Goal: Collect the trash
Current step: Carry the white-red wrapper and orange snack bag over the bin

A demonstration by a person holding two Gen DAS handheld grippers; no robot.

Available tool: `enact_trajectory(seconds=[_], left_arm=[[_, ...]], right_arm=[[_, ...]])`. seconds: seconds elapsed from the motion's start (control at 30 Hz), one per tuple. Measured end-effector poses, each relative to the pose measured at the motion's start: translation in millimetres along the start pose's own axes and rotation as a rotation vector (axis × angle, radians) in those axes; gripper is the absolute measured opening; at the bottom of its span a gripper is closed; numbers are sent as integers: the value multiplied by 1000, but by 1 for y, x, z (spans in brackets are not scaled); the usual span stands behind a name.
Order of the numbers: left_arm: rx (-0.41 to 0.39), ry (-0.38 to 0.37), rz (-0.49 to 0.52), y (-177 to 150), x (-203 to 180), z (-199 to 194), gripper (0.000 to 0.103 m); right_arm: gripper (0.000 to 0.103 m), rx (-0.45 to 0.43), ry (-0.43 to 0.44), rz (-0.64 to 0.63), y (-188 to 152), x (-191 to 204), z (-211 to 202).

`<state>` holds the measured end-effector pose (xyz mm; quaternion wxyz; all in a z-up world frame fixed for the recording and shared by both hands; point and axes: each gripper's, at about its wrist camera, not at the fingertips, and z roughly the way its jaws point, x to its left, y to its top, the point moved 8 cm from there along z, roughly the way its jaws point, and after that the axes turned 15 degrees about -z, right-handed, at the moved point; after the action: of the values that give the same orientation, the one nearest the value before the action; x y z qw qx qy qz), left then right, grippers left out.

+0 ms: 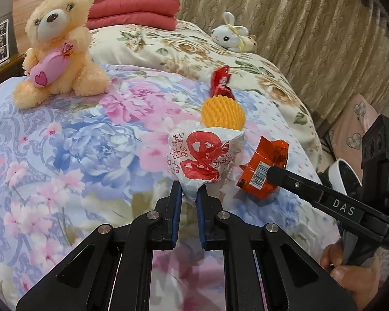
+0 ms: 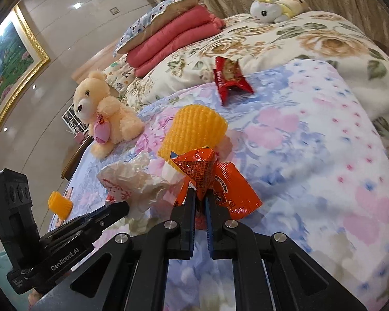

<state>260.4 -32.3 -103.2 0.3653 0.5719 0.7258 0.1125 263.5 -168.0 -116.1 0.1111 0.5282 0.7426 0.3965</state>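
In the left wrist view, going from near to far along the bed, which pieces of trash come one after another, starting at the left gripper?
left gripper, shut on the white plastic bag → yellow foam net → red snack wrapper.

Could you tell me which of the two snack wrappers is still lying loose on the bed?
The red wrapper, torn open, lies far up the bed beyond the yellow foam net. The orange wrapper is clamped in the right gripper.
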Motion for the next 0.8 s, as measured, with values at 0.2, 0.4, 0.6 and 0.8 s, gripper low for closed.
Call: enact_trajectory(seconds=[0.2,0.4,0.6,0.8], left_arm=[[15,-22,24,-15,-18,-3,10],[27,-48,53,-27,-39,-5,10],[34,-78,84,-35,-61,-9,10],[37,-98,117,-42,-80,-15,10]], right_arm=[[7,-21,-21,23,-10,-11,-23],[7,-47,-48,32,-15,-21,-46],[7,-70,-74,51,-21,-32,-67],[7,-93,-96,63,-25,-40,-87]])
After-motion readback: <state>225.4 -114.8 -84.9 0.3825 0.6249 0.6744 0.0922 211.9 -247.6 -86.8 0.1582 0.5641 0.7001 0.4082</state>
